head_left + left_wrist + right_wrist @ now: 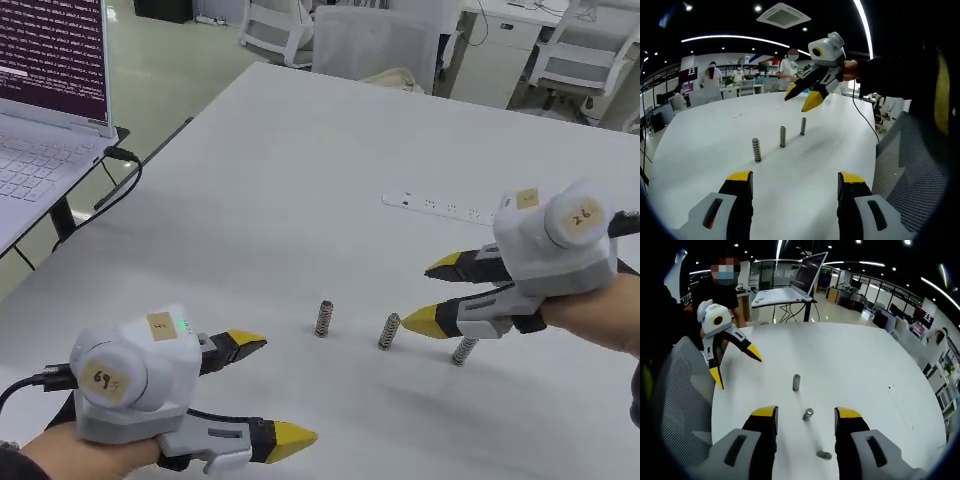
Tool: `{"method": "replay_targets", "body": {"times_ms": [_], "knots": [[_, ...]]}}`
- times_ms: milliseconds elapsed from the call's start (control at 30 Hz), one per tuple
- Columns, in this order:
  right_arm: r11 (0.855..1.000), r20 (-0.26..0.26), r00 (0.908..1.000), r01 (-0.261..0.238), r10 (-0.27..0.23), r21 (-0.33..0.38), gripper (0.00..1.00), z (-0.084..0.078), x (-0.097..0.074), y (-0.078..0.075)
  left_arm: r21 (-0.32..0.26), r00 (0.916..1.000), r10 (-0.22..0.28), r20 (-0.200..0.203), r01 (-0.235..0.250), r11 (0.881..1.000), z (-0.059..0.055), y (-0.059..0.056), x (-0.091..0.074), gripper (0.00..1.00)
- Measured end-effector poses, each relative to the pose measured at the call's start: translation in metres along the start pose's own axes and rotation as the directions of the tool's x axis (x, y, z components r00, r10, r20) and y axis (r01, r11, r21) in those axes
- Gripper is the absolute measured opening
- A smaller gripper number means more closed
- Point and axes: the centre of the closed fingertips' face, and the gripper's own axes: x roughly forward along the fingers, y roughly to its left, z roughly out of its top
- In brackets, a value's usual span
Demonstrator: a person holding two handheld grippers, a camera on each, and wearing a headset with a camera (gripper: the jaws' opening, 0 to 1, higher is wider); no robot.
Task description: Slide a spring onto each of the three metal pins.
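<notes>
Left gripper [287, 390] jaws spread, empty, right gripper [418, 294] jaws spread beside three upright springs [389, 331] on white table [300, 180].

Head view high above table [300, 150]; gripper views low, opposite, both toward springs [782, 136].

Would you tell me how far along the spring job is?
Looks done: the left spring, middle spring and right spring all stand on the table, presumably over pins the coils hide. In hand: nothing; left gripper and right gripper are open. Left: seemingly nothing.
</notes>
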Motion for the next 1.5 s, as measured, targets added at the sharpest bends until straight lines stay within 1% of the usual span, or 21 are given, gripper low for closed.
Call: {"method": "replay_targets", "body": {"times_ms": [200,300,400,433,500,567,633,733,800,933,1033,1067,1100,1167,1233,1333,1433,1467,1500], "knots": [[0.998,0.030,0.9983,0.048,-0.049,0.044,0.44,-0.010,-0.020,-0.002,0.011,0.9999,-0.008,0.009,0.008,1.000,0.007,-0.001,0.004,0.65],[0.994,0.058,0.9948,0.078,-0.083,0.076,0.44,-0.013,-0.033,-0.004,0.015,0.9999,-0.007,0.012,0.007,1.000,0.010,-0.002,0.005,0.65],[0.989,0.075,0.9909,0.104,-0.111,0.101,0.45,-0.017,-0.044,-0.006,0.019,0.9998,-0.007,0.016,0.007,1.000,0.013,-0.002,0.005,0.65],[0.987,0.085,0.9883,0.116,-0.126,0.115,0.45,-0.019,-0.049,-0.007,0.019,0.9998,-0.007,0.018,0.007,1.000,0.014,-0.002,0.006,0.65],[0.984,0.092,0.9864,0.124,-0.136,0.128,0.45,-0.022,-0.054,-0.006,0.018,0.9998,-0.007,0.021,0.007,1.000,0.016,-0.003,0.006,0.65],[0.979,0.104,0.9825,0.137,-0.154,0.152,0.45,-0.027,-0.061,-0.005,0.021,0.9997,-0.007,0.023,0.007,1.000,0.017,-0.003,0.007,0.65],[0.974,0.113,0.9802,0.141,-0.163,0.178,0.45,-0.034,-0.067,-0.002,0.020,0.9996,-0.008,0.028,0.007,1.000,0.020,-0.005,0.007,0.65],[0.966,0.118,0.9770,0.150,-0.177,0.208,0.45,-0.049,-0.074,0.005,0.021,0.9995,-0.007,0.031,0.006,1.000,0.020,-0.006,0.007,0.65],[0.962,0.123,0.9749,0.154,-0.185,0.226,0.46,-0.057,-0.077,0.009,0.019,0.9994,-0.008,0.034,0.008,1.000,0.021,-0.007,0.007,0.65],[0.953,0.152,0.9696,0.147,-0.191,0.264,0.46,-0.066,-0.082,0.018,0.013,0.9990,-0.007,0.044,0.006,1.000,0.023,-0.008,0.006,0.65],[0.946,0.164,0.9648,0.153,-0.206,0.285,0.47,-0.074,-0.084,0.025,0.008,0.9988,-0.003,0.049,0.002,1.000,0.023,-0.008,0.004,0.65],[0.946,0.164,0.9644,0.154,-0.207,0.287,0.47,-0.074,-0.085,0.025,0.008,0.9988,-0.002,0.050,0.002,1.000,0.023,-0.008,0.004,0.65],[0.941,0.177,0.9595,0.159,-0.219,0.299,0.48,-0.077,-0.086,0.027,0.004,0.9987,-0.001,0.050,0.001,1.000,0.023,-0.008,0.004,0.65],[0.935,0.185,0.9561,0.161,-0.227,0.316,0.50,-0.084,-0.088,0.030,-0.001,0.9985,0.003,0.055,-0.003,1.000,0.023,-0.008,0.002,0.65],[0.931,0.183,0.9549,0.165,-0.234,0.326,0.51,-0.090,-0.088,0.032,-0.009,0.9984,0.005,0.056,-0.004,1.000,0.021,-0.008,0.002,0.65],[0.930,0.199,0.9500,0.168,-0.241,0.327,0.57,-0.097,-0.088,0.037,-0.021,0.9984,0.007,0.056,-0.006,1.000,0.019,-0.009,0.001,0.66],[0.928,0.190,0.9508,0.173,-0.245,0.329,0.67,-0.108,-0.083,0.044,-0.035,0.9983,0.010,0.058,-0.008,0.999,0.016,-0.009,0.000,0.66],[0.929,0.191,0.9503,0.175,-0.246,0.327,0.71,-0.110,-0.083,0.044,-0.038,0.9982,0.012,0.058,-0.009,0.999,0.015,-0.009,-0.001,0.66],[0.928,0.190,0.9502,0.176,-0.247,0.329,0.72,-0.111,-0.082,0.045,-0.041,0.9981,0.014,0.060,-0.011,0.999,0.015,-0.008,-0.001,0.66]]}}
